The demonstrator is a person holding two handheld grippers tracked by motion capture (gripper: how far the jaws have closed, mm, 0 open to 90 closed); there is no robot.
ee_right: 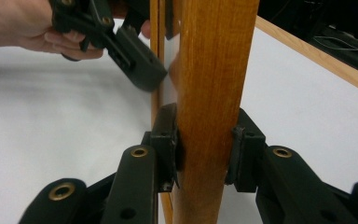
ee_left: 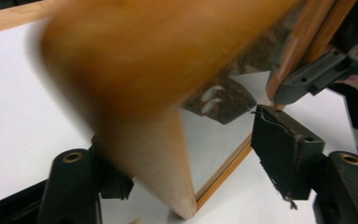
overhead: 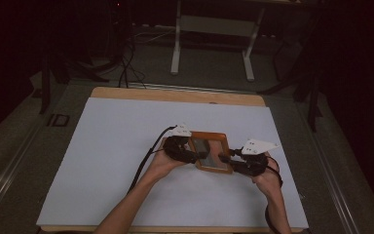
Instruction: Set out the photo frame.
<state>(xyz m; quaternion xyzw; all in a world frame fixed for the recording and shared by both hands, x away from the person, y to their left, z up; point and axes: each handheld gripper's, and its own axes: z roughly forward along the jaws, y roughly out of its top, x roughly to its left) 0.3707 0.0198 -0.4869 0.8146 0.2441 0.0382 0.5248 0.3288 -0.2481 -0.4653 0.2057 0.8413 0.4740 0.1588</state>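
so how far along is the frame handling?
Done: the wooden frame is off the white sheet, tilted. In hand: the right gripper clamps one side rail; the left gripper stands open around the opposite edge. Left: the left's regrip, or setting it down.

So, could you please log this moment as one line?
right gripper: clamped on wooden frame | left gripper: open around frame edge | white table cover

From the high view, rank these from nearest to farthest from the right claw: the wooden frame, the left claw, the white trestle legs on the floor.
1. Wooden frame: clamped between the right claw's jaws at its right edge.
2. Left claw: across the frame, at its left edge.
3. White trestle legs: on the floor beyond the table's far edge.
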